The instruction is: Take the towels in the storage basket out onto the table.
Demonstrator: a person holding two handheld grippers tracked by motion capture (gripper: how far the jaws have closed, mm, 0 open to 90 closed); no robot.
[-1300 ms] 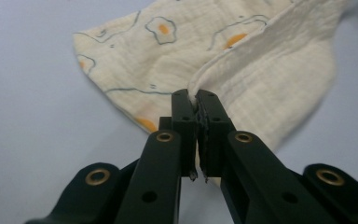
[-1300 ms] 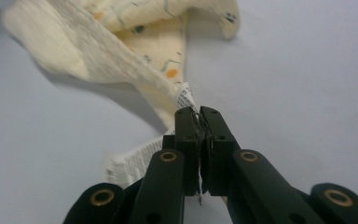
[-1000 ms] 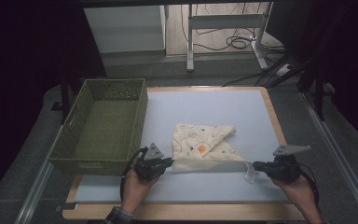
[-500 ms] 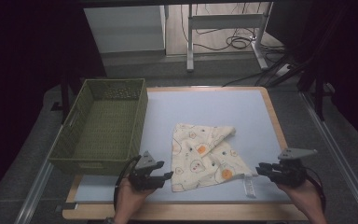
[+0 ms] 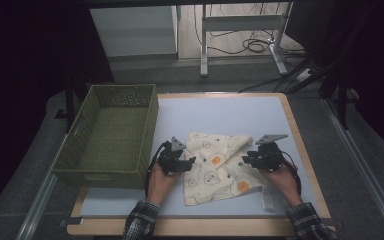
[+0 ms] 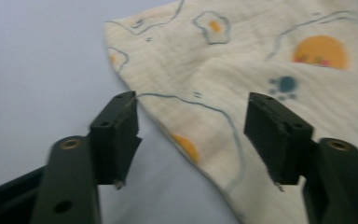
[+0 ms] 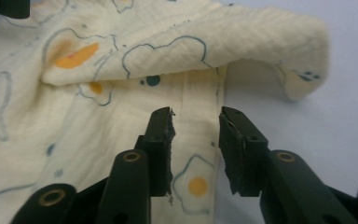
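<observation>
Egg-print cloth (image 5: 220, 167): folded, flat on counter (image 5: 220, 112), right of green basket (image 5: 111, 135). Left tool (image 5: 189, 162): jaws just opening, apart over cloth's left edge; right tool (image 5: 246, 160): jaws just opening, apart, nothing clamped.

Left claw (image 5: 190, 163) and right claw (image 5: 246, 160), just opening, gape.

Green wicker basket (image 5: 111, 135), blue mat (image 5: 220, 112)
</observation>
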